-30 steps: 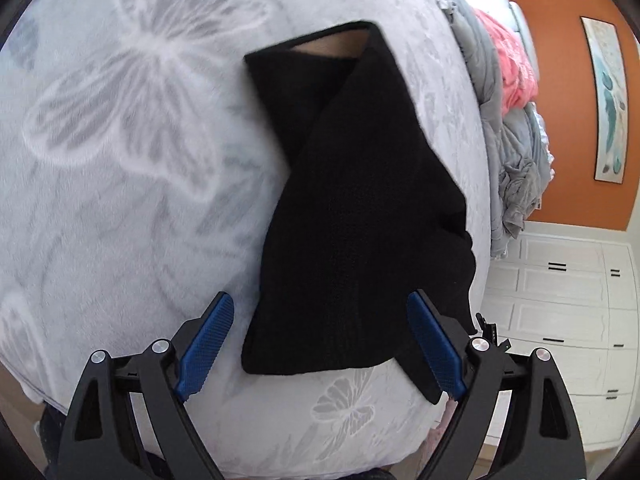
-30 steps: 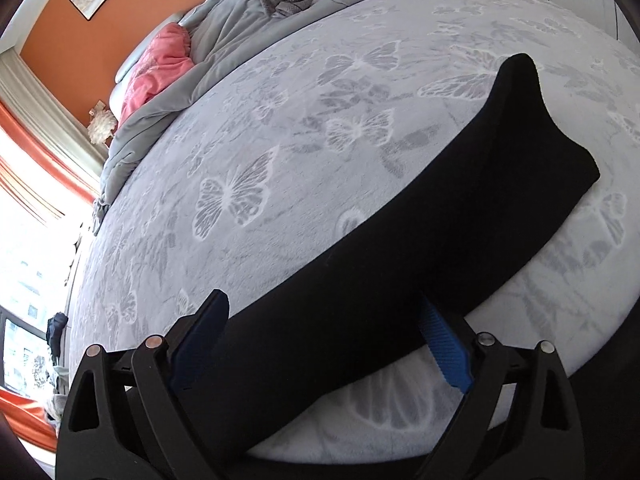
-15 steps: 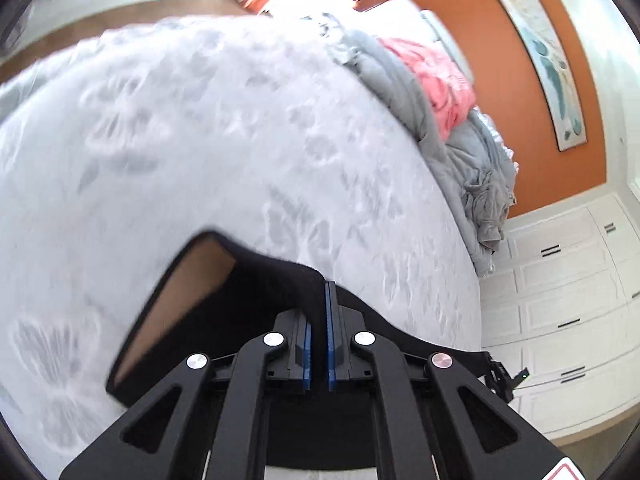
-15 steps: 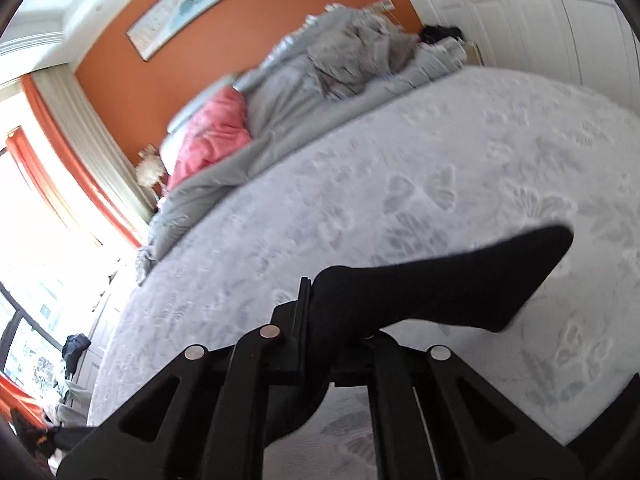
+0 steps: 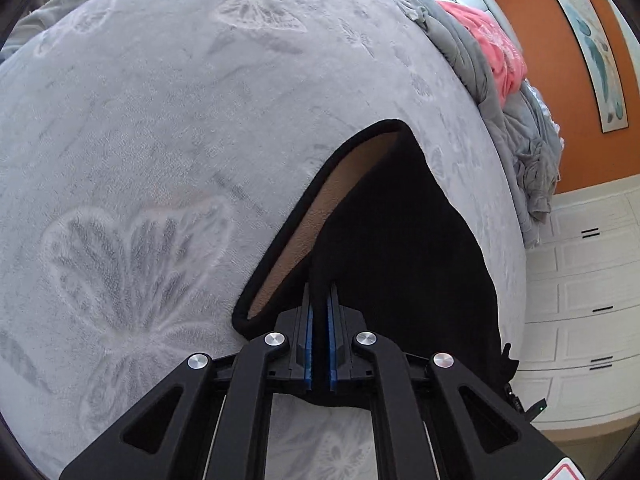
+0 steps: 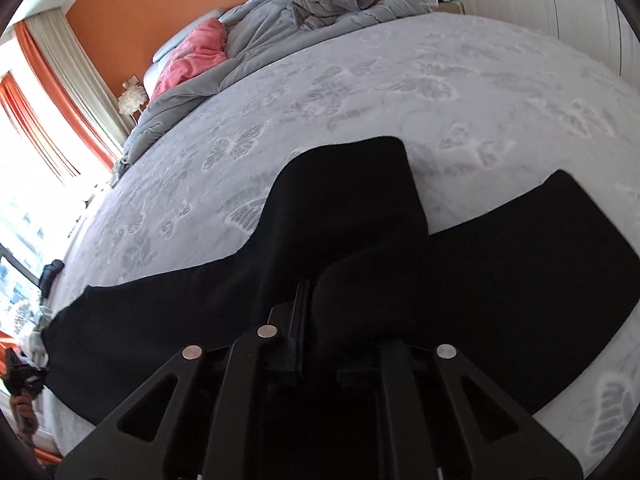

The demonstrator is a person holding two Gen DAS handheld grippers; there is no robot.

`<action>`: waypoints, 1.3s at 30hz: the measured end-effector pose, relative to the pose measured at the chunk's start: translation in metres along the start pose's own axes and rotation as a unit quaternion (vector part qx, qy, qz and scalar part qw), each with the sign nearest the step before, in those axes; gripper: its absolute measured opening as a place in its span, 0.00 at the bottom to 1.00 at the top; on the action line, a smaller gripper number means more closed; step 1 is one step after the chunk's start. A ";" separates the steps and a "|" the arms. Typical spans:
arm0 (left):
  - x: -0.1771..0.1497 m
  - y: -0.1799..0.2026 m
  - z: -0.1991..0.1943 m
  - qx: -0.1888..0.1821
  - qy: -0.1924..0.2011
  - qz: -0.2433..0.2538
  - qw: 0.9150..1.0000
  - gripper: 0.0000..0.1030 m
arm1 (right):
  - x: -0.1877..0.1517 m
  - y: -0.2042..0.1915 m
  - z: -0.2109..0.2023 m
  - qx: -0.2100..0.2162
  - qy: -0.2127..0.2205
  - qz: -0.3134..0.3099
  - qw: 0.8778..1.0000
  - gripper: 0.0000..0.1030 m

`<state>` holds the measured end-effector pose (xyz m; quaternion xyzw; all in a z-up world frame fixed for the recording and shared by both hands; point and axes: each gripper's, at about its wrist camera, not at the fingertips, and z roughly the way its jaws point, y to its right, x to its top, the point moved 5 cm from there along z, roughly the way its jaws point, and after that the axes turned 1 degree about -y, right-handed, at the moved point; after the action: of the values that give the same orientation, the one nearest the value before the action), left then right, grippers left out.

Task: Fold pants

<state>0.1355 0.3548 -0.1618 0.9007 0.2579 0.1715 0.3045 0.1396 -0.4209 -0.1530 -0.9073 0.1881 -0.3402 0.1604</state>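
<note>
I am pinching the black pants (image 5: 400, 248) in my left tongs (image 5: 319, 320); the two blue pads are sitting close together with a thin fold of cloth between them. From the tongs the pants are running up toward one o'clock, and their open hem is gaping at eleven o'clock, showing a tan lining (image 5: 320, 216) inside. The pants are lying on the bed (image 5: 160, 120), on a pale grey blanket with butterfly shapes pressed into it. At two o'clock in the left view a grey duvet (image 5: 520, 140) is bunching along the far side of the bed, with a pink blanket (image 5: 496, 44) on it, and behind them an orange wall (image 5: 560, 80) with a picture (image 5: 592, 40) on it; white drawers (image 5: 592, 300) are standing at three o'clock.

My right tongs (image 6: 316, 300) are gripping a thick bunch of the same pants (image 6: 344, 216). Their jaws have just been easing a little wider, yet the cloth is filling the gap and hiding the right-hand pad. From the grip one stretch of the pants is spreading out to nine o'clock, another to three o'clock, and a folded part is rising toward twelve o'clock, all resting on the bed (image 6: 440, 80). At eleven o'clock the pink blanket (image 6: 192, 56) and grey duvet (image 6: 280, 24) are lying near the head of the bed, and orange curtains (image 6: 48, 120) are hanging by the bright window at nine o'clock.
</note>
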 end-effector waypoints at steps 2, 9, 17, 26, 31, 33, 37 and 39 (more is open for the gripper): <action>0.001 0.003 0.001 0.007 0.005 0.005 1.000 0.04 | 0.008 0.001 0.001 0.022 -0.002 0.029 0.999 0.13; -0.001 0.004 0.004 0.033 0.018 -0.005 0.999 0.07 | 0.028 0.005 0.008 0.077 0.008 0.116 0.990 0.25; -0.006 0.015 0.009 0.100 0.041 0.036 0.993 0.09 | 0.056 -0.017 -0.117 0.010 0.158 0.008 0.987 0.08; -0.008 0.015 0.009 0.116 0.054 0.035 0.991 0.11 | -0.003 0.117 -0.062 -0.007 0.037 0.162 0.986 0.36; -0.008 0.017 0.011 0.130 0.052 0.031 0.990 0.11 | 0.020 0.135 -0.064 0.032 0.073 0.206 0.975 0.06; -0.007 0.017 0.011 0.136 0.051 0.029 0.989 0.11 | 0.039 0.121 -0.093 0.037 0.122 0.177 0.976 0.04; -0.008 0.021 0.012 0.154 0.054 0.038 0.986 0.11 | 0.049 0.102 -0.133 -0.029 0.162 0.083 0.983 0.04; -0.008 0.020 0.013 0.155 0.060 0.039 0.985 0.11 | 0.031 0.125 -0.101 -0.083 0.107 0.078 0.988 0.05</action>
<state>0.1425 0.3303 -0.1598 0.9346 0.2637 0.1949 0.1379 0.0633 -0.5614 -0.1156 -0.8586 0.3019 -0.4045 0.0896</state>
